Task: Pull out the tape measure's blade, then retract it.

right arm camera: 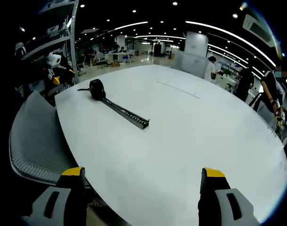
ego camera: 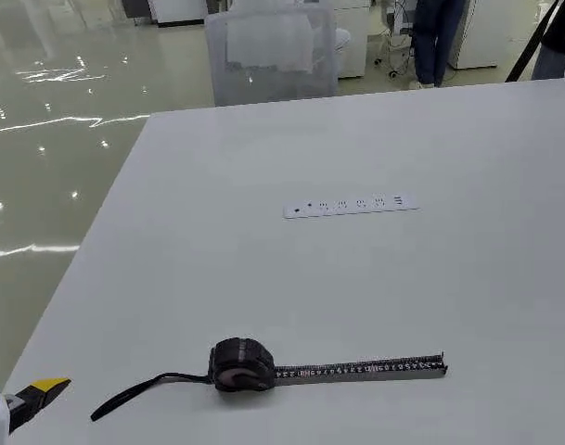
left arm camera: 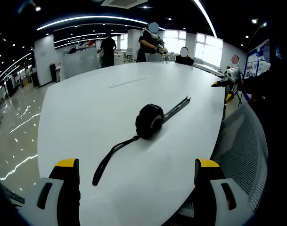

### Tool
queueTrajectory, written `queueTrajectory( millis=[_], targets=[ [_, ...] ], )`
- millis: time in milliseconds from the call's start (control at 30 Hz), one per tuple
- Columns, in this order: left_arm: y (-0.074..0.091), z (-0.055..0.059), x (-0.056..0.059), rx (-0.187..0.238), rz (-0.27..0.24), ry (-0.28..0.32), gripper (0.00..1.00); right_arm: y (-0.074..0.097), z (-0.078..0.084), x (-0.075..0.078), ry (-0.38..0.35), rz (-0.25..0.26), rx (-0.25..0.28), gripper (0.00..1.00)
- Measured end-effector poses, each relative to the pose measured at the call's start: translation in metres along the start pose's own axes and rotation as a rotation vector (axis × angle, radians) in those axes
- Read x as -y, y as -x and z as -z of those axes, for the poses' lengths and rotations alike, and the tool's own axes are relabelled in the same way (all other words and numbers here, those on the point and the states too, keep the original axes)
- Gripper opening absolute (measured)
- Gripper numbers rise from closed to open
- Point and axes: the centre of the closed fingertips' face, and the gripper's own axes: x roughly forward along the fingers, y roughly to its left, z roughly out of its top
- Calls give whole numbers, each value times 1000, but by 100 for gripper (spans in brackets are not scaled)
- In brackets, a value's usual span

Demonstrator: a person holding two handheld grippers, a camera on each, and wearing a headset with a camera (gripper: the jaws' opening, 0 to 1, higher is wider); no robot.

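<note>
Head view high over the counter (ego camera: 375,278), facing forward and down, left gripper view low off its near edge at left, right gripper view low at right, both angled inward, all three sharing the tape measure (ego camera: 242,364) and power strip (ego camera: 350,205).

The white table (ego camera: 356,278) offers bare surface all round the tape measure (ego camera: 242,364), except along one line near the front edge. There its pulled-out blade (ego camera: 361,369) runs to one side and its strap (ego camera: 138,392) trails to the other. A power strip (ego camera: 350,205) lies flat, well apart toward the far edge, with a chair (ego camera: 271,54) beyond it; off the near edge a grey mesh seat (left arm camera: 242,141) sits between the left gripper (left arm camera: 137,163) and the right gripper (right arm camera: 143,173), both with jaws wide apart.
</note>
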Motion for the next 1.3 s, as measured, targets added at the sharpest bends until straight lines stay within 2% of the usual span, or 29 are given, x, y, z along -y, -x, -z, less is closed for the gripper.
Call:
queueTrajectory(
  millis=[33,67,100,133,367,467,500,533,567,600,633,700,733,767,800,833,867,900,1067,1200,1267,1300],
  targets=[
    [-1,-1,1,-4,3,3,100,1,-1,1,-1,1,3,100],
    [-2,2,2,-25,8,11,100,1,-1,3,-5,0,-2,100],
    [-3,3,3,-34,8,11,100,2,-1,5,-2,18,-7,100],
    [-4,3,3,-42,8,14,100,2,-2,6,4,10,-2,100],
    [-14,-2,4,-33,17,39,100,-4,-2,9,11,1,-20,100],
    [-23,-6,7,-39,17,23,100,-8,-5,10,10,-8,-22,100],
    [-27,-8,4,-39,-1,19,100,-10,-7,12,8,-8,-21,100],
    [-29,-10,-5,-33,-39,25,100,-11,-14,11,2,-17,14,100],
    [-32,-16,-1,-9,-16,55,100,-11,-16,12,1,-20,12,100],
    [-36,-26,4,34,4,87,100,-14,-15,15,22,-8,-20,100],
    [-38,-25,-1,13,-30,76,100,-16,-18,15,40,-13,-17,100],
    [-44,-33,4,30,-23,75,100,-18,-24,18,39,-16,-11,100],
    [-49,-35,0,36,-52,73,100,-20,-25,20,66,-16,-28,100],
    [-54,-36,3,31,-50,68,100,-21,-28,21,68,-19,-27,100],
    [-59,-35,-1,2,-95,21,100,-22,-30,21,65,-25,-34,100],
    [-63,-37,-3,-3,-117,10,100,-24,-32,22,79,-27,-36,100],
    [-69,-38,3,0,-97,36,100,-25,-34,23,87,-30,-41,100],
    [-73,-41,6,4,-99,49,100,-27,-38,23,92,-38,-38,100],
    [-97,-47,18,7,-86,61,100,-40,-49,29,150,-47,-54,100],
    [-111,-50,24,0,-110,71,100,-51,-56,28,178,-79,-72,100],
    [-117,-52,27,-3,-116,99,100,-57,-59,29,201,-93,-77,100],
    [-118,-51,24,-4,-147,110,100,-60,-60,29,214,-96,-81,100]
  ],
)
